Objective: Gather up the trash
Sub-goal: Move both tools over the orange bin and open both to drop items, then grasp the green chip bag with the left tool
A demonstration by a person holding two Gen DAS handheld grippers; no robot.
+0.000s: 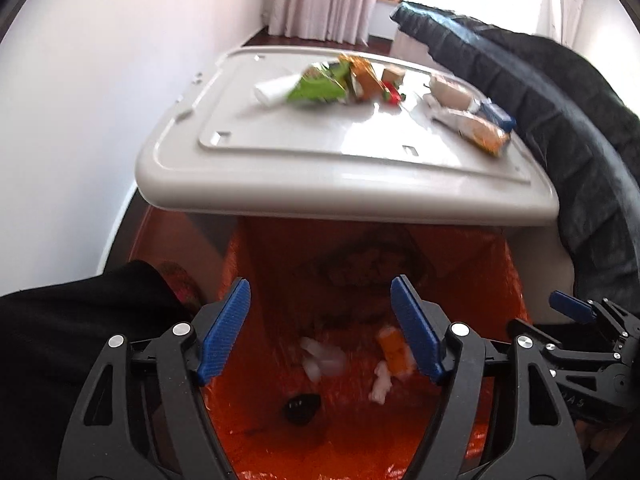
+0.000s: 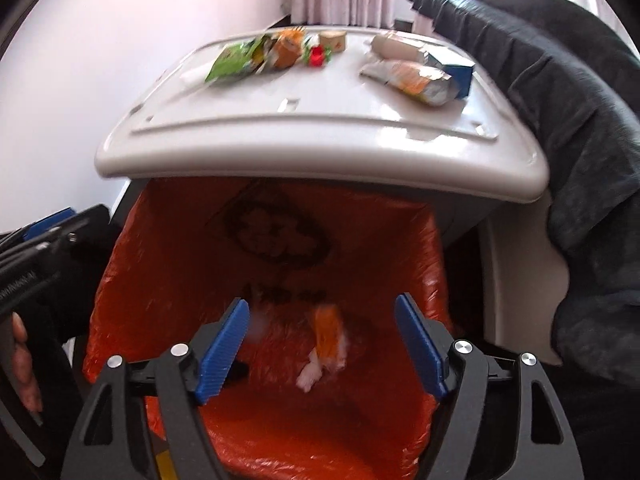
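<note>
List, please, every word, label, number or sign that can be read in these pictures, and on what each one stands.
No text can be read for certain.
Orange trash bag: black printed emblem with characters below it, too blurred to read.
Side of the right gripper: pale letters, maybe "UAS", uncertain.
Green snack wrapper and orange-and-white packet on the white lid: printing blurred, unreadable.

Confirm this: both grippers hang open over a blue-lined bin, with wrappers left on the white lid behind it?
Not quite: the bin liner is orange, not blue, as the right wrist view shows. Otherwise right: left gripper and right gripper are open, and wrappers lie on the white lid.
</note>
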